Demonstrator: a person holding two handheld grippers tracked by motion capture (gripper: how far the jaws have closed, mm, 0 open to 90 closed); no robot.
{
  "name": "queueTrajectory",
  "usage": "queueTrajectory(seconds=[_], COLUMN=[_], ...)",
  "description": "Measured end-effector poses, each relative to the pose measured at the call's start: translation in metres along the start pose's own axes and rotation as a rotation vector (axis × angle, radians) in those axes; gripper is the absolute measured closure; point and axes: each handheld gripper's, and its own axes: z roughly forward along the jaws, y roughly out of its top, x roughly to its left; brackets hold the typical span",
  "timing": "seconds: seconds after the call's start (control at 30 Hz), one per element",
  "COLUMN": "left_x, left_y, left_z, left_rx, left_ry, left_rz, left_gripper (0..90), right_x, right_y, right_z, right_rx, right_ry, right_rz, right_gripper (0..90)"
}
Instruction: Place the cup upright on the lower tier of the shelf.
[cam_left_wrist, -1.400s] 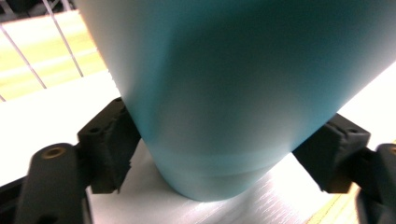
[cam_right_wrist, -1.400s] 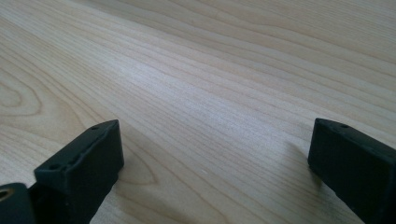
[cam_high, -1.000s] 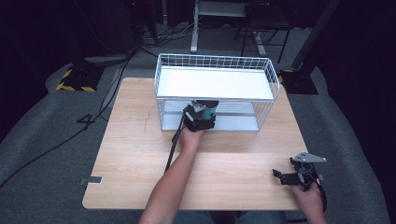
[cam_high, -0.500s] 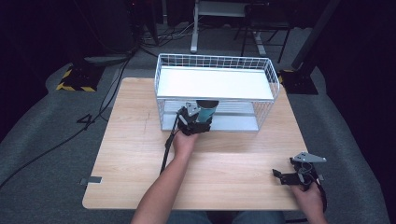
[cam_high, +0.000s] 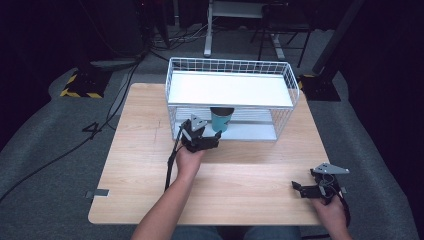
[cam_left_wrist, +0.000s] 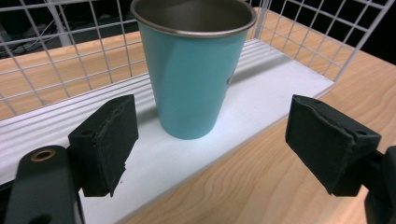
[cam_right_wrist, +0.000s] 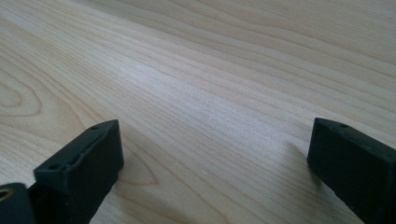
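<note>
On the table (cam_high: 150, 165), at its far side, stands a white wire rack (cam_high: 230, 95), and the teal cup (cam_high: 221, 119) is upright on the lower shelf (cam_left_wrist: 261, 100) of it, close to the front edge. I judge the step is either a release or an approach: the left tool (cam_high: 207, 140) is just in front of the cup with jaws spread and not touching it, so the next move needs a straight path without knocking it. Near the front right corner the right tool (cam_high: 311, 189) rests low, jaws spread, holding nothing
</note>
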Motion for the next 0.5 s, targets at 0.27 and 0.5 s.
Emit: queueTrajectory(seconds=[0.27, 0.5], left_x=[-0.004, -0.007], left_y=[-0.006, -0.013], left_z=[-0.032, -0.069], left_rx=[0.015, 0.025], left_ry=[0.001, -0.001], left_rz=[0.007, 0.039], left_gripper=[18.0, 17.9], right_x=[0.001, 0.002], right_y=[0.0, 0.0], right_z=[0.0, 0.0], right_rx=[-0.002, -0.001], right_ry=[-0.004, 0.003], right_rz=[0.01, 0.006], right_gripper=[4.4, 4.4])
